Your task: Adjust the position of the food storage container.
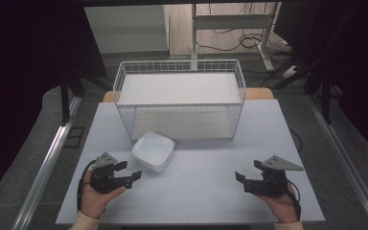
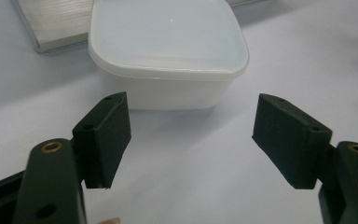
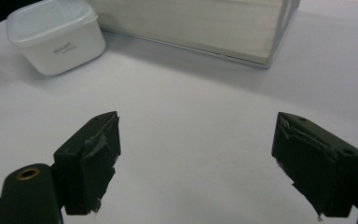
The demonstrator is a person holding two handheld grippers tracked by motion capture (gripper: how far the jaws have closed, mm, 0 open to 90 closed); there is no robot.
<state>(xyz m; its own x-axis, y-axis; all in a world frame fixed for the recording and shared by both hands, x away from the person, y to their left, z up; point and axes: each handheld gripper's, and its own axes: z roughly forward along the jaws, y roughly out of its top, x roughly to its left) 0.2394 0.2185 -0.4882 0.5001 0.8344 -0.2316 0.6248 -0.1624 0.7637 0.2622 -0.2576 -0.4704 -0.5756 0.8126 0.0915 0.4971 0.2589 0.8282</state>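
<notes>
the left gripper [image 1: 130, 171] is hovering near the desk's [image 1: 211, 191] front-left corner with its jaws spread apart and nothing between them, pointing at the white lidded container [image 1: 153, 151], which is sitting left of the desk's middle, just in front of the wire basket [image 1: 179, 98] at the back edge. it is probably best closing squarely on the container's side walls below the lid rim, since the smooth plastic could slip. the right gripper [image 1: 242, 179] is waiting near the front-right corner, jaws likewise apart and empty, well away from the container.
</notes>
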